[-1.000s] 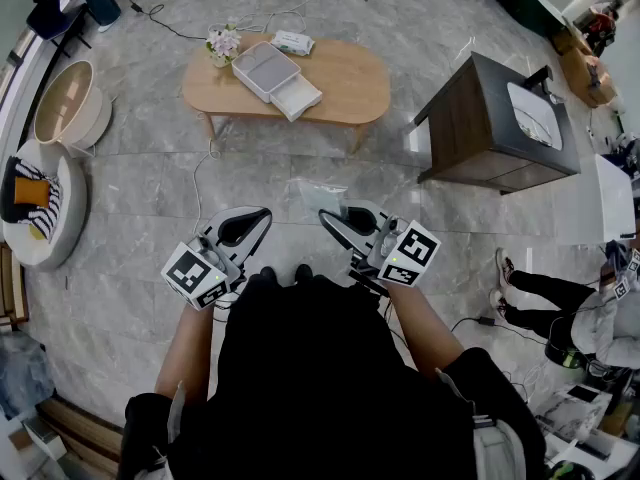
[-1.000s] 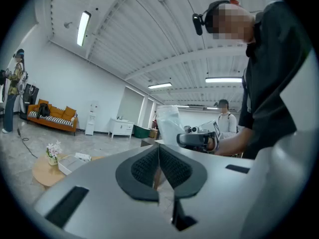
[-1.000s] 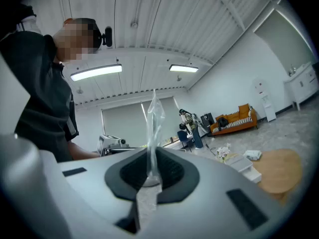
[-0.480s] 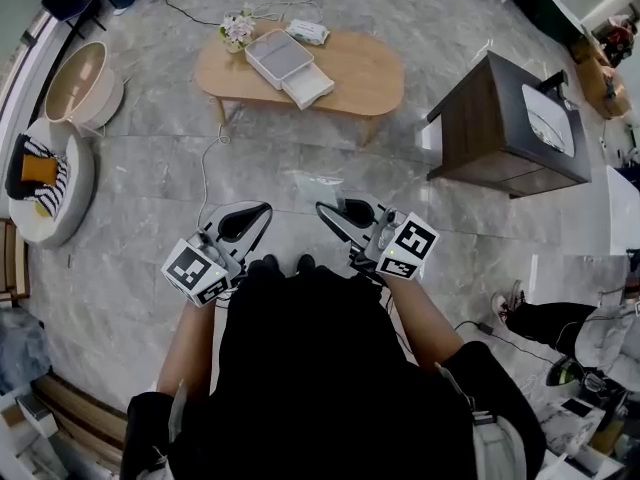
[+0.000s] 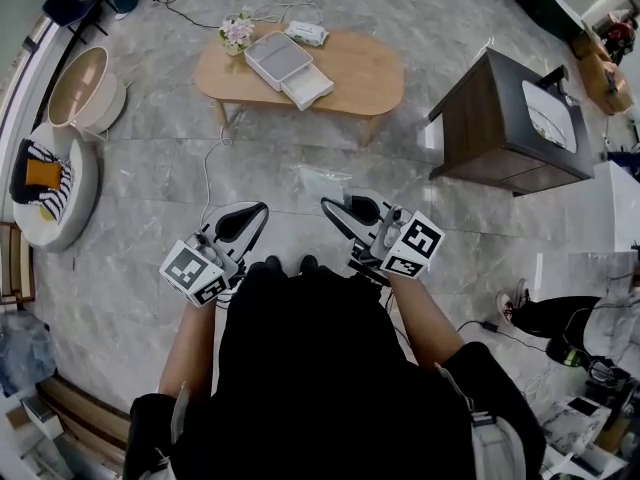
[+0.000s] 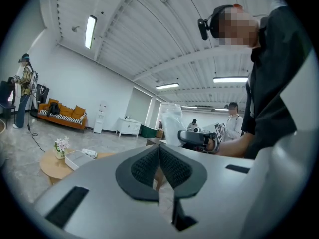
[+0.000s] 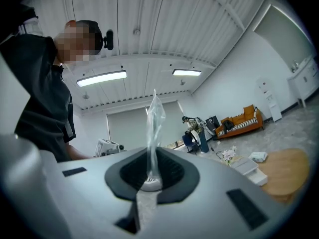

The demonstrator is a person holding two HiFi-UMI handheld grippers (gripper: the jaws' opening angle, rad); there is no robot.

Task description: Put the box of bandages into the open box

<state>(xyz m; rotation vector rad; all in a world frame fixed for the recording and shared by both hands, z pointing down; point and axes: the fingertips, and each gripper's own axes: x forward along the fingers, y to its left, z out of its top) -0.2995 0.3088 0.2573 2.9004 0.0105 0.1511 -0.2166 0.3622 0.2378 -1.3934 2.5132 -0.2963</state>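
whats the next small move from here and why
Probably a step forward toward the wooden table. The box of bandages and the open box both lie on it, well beyond both grippers. The left gripper looks like the free one, its fingers shut on nothing, while the right gripper pinches a clear plastic bag.

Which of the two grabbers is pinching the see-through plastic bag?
The right gripper: its jaws pinch the clear plastic bag. The left gripper is shut with nothing between its jaws.
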